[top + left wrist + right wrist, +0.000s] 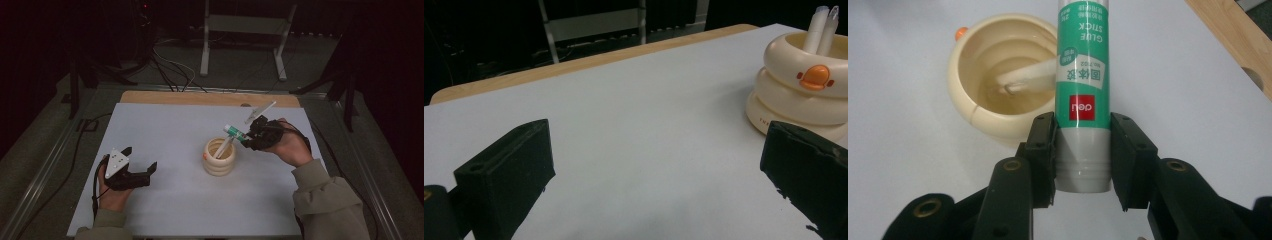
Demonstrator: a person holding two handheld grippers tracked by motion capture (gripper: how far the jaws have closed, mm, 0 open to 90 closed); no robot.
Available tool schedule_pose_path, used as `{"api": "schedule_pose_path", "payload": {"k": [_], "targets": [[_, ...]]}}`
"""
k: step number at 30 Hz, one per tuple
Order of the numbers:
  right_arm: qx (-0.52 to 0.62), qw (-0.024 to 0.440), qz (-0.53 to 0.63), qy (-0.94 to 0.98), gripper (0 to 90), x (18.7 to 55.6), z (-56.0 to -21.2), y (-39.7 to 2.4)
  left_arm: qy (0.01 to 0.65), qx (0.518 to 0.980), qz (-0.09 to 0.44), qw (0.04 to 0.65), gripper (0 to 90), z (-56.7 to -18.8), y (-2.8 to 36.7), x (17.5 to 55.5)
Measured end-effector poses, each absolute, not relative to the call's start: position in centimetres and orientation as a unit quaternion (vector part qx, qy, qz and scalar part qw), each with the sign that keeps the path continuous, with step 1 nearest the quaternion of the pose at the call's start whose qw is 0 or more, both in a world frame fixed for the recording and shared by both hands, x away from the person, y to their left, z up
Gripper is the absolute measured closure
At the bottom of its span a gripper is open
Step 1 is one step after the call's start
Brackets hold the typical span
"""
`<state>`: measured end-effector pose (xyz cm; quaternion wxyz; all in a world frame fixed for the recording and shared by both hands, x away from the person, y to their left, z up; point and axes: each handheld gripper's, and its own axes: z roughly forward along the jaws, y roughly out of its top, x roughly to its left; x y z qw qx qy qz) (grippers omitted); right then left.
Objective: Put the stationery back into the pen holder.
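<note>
Left tongs (pixel 140 159) rest spread and empty on the table (pixel 170 125), idle. Right of them the cup (pixel 219 156) already holds two pens (pixel 824 27). Right tongs (pixel 248 137) pinch the glue stick (pixel 1083 95), raised just beside the cup's rim; dropping it in is what's left, I'd say

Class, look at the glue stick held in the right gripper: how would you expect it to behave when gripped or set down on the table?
The glue stick is a smooth round tube, so it may slip between the right gripper jaws. Laid on the white table, it would probably roll. It looks rigid and likely light.
</note>
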<state>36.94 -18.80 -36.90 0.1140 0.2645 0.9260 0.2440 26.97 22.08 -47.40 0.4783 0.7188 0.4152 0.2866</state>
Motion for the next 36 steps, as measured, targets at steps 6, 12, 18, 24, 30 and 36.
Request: {"api": "schedule_pose_path", "payload": {"k": [6, 12, 18, 24, 30, 36], "targets": [[0.254, 0.11, 0.245, 0.929, 65.8, 36.8, -36.6, -18.1, 0.416, 0.718, 0.287, 0.479, 1.3, -47.4, 22.1, 27.0], [0.244, 0.107, 0.241, 0.933, 65.7, 36.6, -36.5, -17.4, 0.416, 0.718, 0.288, 0.478, 1.3, -47.4, 22.1, 26.9], [0.238, 0.098, 0.233, 0.938, 65.7, 36.6, -36.7, -16.9, 0.416, 0.718, 0.288, 0.478, 1.3, -47.4, 22.1, 26.9], [0.233, 0.093, 0.231, 0.94, 65.7, 36.6, -36.8, -16.6, 0.416, 0.718, 0.288, 0.478, 1.4, -47.4, 22.1, 26.9], [0.231, 0.091, 0.228, 0.941, 65.7, 36.5, -36.8, -16.4, 0.416, 0.718, 0.288, 0.478, 1.3, -47.4, 22.1, 26.9], [0.227, 0.088, 0.224, 0.944, 65.6, 36.4, -36.8, -16.2, 0.416, 0.719, 0.287, 0.477, 1.3, -47.4, 22.1, 26.9]]}}
